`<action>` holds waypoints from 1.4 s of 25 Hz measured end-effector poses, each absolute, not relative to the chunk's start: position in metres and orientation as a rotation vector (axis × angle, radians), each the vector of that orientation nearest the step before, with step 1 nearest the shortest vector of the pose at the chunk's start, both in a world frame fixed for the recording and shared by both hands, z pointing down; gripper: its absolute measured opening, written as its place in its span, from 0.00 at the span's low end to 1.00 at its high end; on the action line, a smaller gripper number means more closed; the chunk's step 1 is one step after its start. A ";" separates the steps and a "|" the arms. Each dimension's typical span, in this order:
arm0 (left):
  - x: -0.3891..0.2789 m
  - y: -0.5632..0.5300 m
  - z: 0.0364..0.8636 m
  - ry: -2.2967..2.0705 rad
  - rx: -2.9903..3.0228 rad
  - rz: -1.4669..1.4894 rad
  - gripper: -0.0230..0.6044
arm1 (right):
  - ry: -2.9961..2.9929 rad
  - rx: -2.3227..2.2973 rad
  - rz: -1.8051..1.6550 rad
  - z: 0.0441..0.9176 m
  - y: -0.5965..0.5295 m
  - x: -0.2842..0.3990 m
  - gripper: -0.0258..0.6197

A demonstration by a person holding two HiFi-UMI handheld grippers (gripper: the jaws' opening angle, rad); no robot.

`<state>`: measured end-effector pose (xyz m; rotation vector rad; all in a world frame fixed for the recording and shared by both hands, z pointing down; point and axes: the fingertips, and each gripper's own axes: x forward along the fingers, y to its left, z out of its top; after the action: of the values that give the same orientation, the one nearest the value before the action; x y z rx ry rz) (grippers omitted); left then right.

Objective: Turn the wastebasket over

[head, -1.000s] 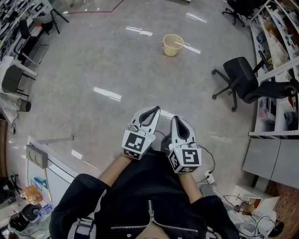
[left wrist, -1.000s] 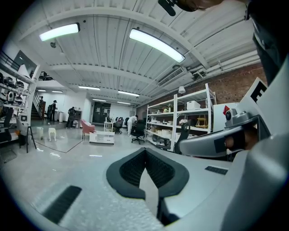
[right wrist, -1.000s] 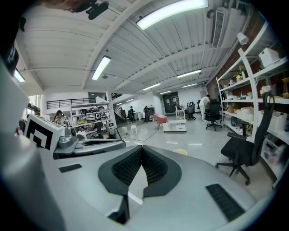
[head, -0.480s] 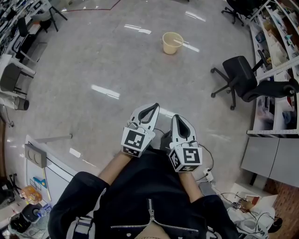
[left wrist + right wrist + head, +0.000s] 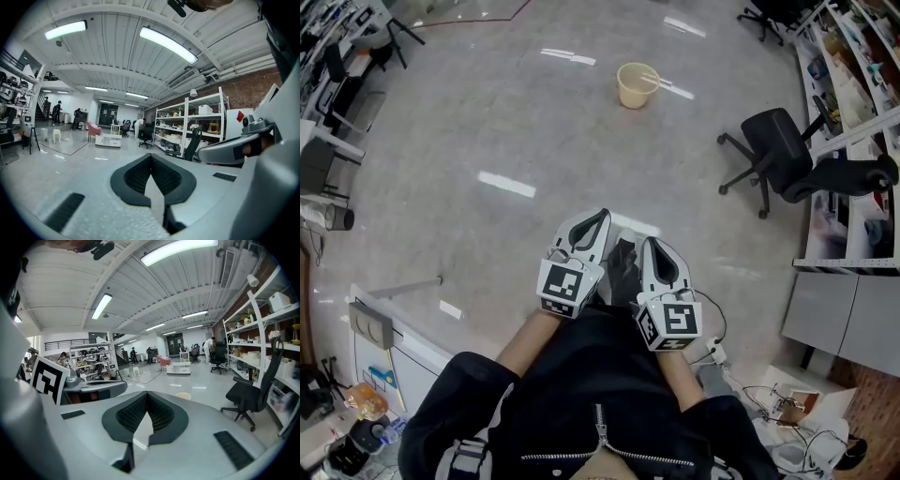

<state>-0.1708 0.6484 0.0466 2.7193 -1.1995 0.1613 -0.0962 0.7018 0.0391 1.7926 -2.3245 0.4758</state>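
The person stood with both tools held out low in front of a black jacket (image 5: 581,403), near the bottom middle of the head view. The left gripper (image 5: 603,215) and the right gripper (image 5: 650,242) sat just beside each other, both pointing toward the top of the frame, with the marker cubes nearest the body.

In the left gripper view the jaws were closed tip to tip, the ribbed black pads meeting in a point with nothing between them. The right gripper view showed the same: jaws together and empty.

The wastebasket (image 5: 636,85), a pale yellow one, stood upright on the glossy grey floor (image 5: 487,131), open mouth up, in the upper middle of the head view. It was well apart from both grippers, with bare floor between. In the right gripper view it showed as a small yellow shape just beyond the jaw tips, to their right.

A black office chair (image 5: 787,155) stood at the right of the head view, to the lower right of the wastebasket and apart from it. Behind it, white shelving (image 5: 862,56) ran along the right edge. Desks and clutter filled the left edge and lower left corner.
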 end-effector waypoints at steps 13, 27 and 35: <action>-0.141 0.541 0.039 -1.299 2.688 0.218 0.05 | -2.439 1.683 0.501 0.033 0.569 -0.076 0.05; -0.040 0.396 0.017 -1.385 2.662 0.209 0.04 | -2.492 1.625 0.481 0.022 0.421 0.027 0.05; -0.023 0.359 0.025 -1.387 2.636 0.214 0.04 | -2.484 1.612 0.521 0.030 0.386 0.044 0.05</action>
<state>-0.0228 0.3587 0.0254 2.6355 -1.3867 0.2144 0.0441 0.3865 0.0303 1.6120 -2.4840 0.5212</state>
